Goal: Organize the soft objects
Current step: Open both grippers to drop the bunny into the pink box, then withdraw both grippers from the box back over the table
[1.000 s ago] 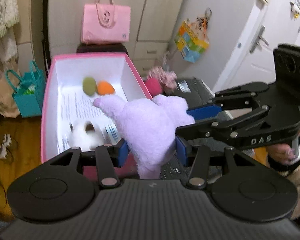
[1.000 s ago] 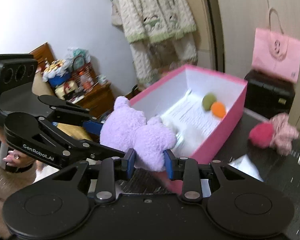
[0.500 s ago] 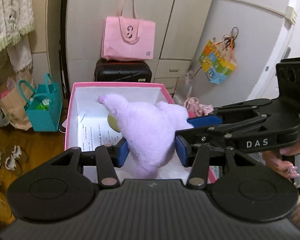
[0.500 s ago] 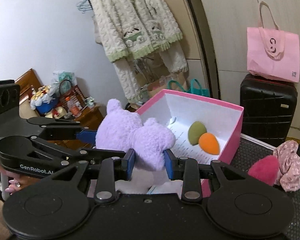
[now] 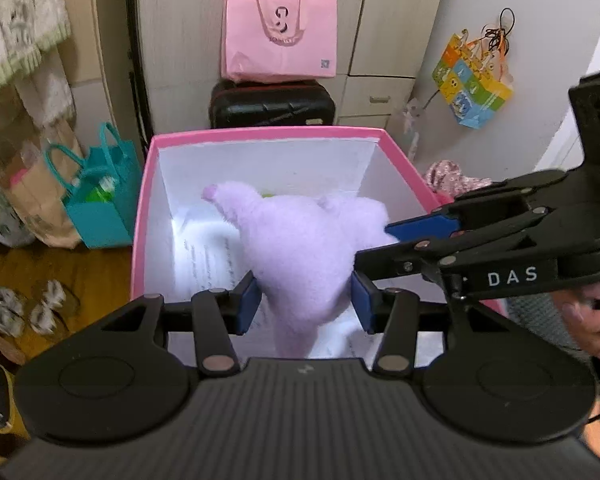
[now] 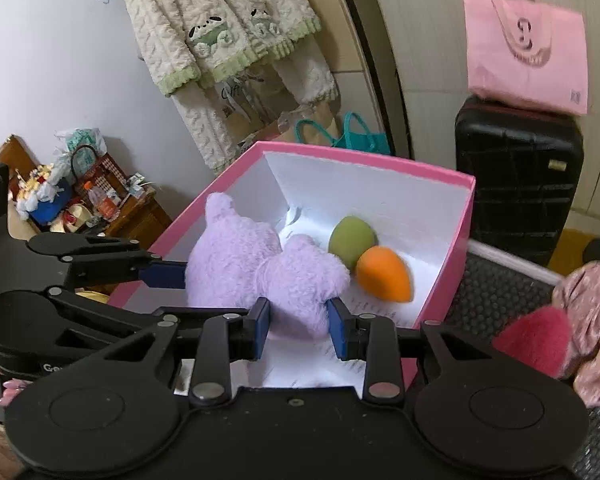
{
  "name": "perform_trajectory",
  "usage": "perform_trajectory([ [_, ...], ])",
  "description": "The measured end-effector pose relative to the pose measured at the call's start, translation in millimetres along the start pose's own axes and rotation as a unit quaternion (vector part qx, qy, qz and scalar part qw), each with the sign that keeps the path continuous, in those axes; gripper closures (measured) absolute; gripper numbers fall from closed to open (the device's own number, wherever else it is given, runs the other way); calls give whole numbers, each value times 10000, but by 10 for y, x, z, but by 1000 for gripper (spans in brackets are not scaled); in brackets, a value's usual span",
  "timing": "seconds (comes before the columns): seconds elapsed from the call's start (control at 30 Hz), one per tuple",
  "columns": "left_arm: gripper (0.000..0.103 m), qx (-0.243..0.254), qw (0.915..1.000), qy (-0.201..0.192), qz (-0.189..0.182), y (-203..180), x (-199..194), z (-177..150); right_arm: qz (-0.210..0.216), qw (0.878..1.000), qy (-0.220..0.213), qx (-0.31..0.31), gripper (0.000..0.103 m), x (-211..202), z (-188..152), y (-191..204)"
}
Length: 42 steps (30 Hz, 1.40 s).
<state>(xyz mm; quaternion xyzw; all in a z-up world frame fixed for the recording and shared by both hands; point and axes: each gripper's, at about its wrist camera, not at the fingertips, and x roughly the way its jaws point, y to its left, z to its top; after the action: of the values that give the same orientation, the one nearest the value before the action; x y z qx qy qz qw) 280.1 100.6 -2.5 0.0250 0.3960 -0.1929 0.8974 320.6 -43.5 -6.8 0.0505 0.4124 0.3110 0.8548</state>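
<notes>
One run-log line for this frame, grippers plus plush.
left gripper: shut on purple plush | right gripper: shut on purple plush | plush over pink box

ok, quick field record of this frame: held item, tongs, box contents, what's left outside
held item: purple plush, over the open pink box
left tongs: shut on the plush
right tongs: shut on the plush
in box: green sponge, orange sponge, printed paper
outside box: red puff, pink scrunchie

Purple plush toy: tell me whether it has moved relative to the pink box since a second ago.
Yes. The purple plush toy, held by both grippers, was over the pink box's near corner; now it hangs over the inside, nearer the green sponge and orange sponge.
</notes>
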Motion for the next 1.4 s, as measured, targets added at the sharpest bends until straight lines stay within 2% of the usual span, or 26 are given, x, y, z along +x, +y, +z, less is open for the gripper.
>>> perform_trajectory([
  [0.1, 54, 277, 9983, -185, 483, -79, -16, -33, -246, 9995, -35, -216, 65, 6, -8, 41],
  [0.17, 51, 465, 9961, -323, 679, -125, -65, -59, -339, 9987, -46, -380, 62, -20, -24, 72],
  [0.27, 49, 525, 9955, -368, 700, -149, -177, -90, -445, 9977, -110, -500, 53, -108, -45, 101],
  [0.37, 49, 522, 9960, -336, 641, -174, -341, -123, -504, 9963, -222, -660, 53, -259, -92, 142],
  [0.63, 48, 1096, 9895, -444, 829, -451, -813, -247, -405, 9941, -511, -862, 53, -803, -211, 263],
  [0.73, 46, 1155, 9888, -533, 776, -557, -1010, -302, -321, 9928, -650, -959, 53, -1032, -282, 345],
  [0.9, 44, 1132, 9914, -519, 405, -735, -1325, -377, -179, 9906, -799, -1097, 53, -1404, -434, 436],
  [1.03, 40, 1272, 9900, -555, 257, -923, -1527, -469, -214, 9887, -860, -1213, 53, -1659, -564, 531],
  [1.17, 32, 1445, 9877, -567, 196, -1099, -1635, -583, -294, 9854, -931, -1393, 53, -1894, -730, 592],
  [1.4, 30, 1687, 9846, -438, 158, -1396, -1694, -779, -338, 9841, -976, -1441, 53, -2211, -1025, 548],
])
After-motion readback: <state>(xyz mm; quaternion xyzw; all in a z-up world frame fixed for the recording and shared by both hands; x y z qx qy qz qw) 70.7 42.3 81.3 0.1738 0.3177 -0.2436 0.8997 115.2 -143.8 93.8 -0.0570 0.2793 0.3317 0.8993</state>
